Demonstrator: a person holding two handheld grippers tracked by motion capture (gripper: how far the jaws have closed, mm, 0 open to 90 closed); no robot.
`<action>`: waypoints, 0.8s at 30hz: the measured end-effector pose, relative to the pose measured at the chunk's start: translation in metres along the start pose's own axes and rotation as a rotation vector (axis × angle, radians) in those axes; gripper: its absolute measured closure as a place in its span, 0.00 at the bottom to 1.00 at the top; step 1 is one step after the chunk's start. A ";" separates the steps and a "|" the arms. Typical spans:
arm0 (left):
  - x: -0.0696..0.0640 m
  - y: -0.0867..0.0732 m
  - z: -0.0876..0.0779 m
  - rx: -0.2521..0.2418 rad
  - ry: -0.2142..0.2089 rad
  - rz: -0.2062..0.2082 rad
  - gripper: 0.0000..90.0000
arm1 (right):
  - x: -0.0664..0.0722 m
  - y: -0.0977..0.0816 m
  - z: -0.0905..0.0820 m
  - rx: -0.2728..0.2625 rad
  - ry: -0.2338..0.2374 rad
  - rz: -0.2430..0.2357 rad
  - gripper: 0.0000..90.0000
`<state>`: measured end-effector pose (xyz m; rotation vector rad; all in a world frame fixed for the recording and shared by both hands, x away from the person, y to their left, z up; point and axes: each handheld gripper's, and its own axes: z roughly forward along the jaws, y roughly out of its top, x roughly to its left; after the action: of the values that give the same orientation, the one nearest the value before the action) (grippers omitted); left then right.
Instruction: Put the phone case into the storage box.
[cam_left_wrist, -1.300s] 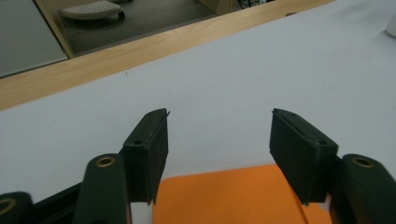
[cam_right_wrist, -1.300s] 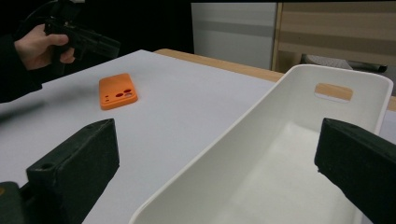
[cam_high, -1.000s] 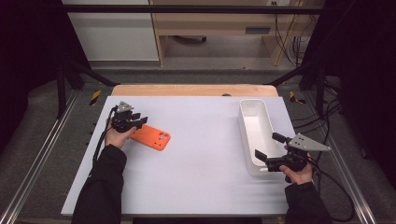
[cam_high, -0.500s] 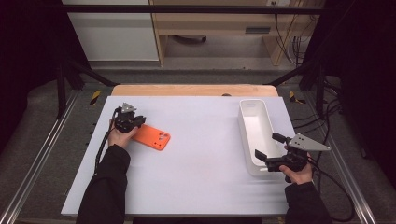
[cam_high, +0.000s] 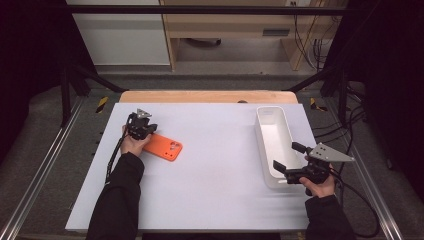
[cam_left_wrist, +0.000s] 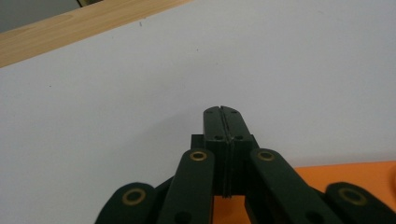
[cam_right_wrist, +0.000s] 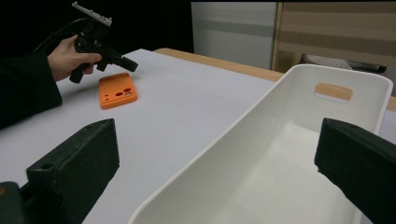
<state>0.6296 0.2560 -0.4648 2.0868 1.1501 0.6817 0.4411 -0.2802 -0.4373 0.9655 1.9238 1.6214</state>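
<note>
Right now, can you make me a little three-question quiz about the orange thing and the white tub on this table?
1. True or false: the jaws of the left gripper are shut with nothing between them.
2. Where does the orange phone case lie? A) inside the white tub B) flat on the white table top C) on the floor
3. Fill in: the right gripper has its jaws wide open, one on each side of the near end of the white ____.

Key: 1 true, the jaws have just closed over the case's edge without gripping it. 2 B. 3 tub.
</note>
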 end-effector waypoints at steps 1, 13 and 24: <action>0.002 -0.002 0.002 0.019 0.007 0.001 1.00 | 0.000 0.000 0.000 -0.001 0.000 0.000 0.00; 0.006 -0.005 0.005 0.052 -0.006 0.006 1.00 | 0.000 0.000 0.001 0.006 0.000 0.000 0.00; 0.007 -0.005 0.001 0.086 -0.001 0.005 1.00 | 0.000 -0.001 0.002 0.012 0.006 0.002 0.00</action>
<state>0.6313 0.2636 -0.4681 2.1624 1.1930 0.6441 0.4422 -0.2786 -0.4382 0.9686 1.9395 1.6169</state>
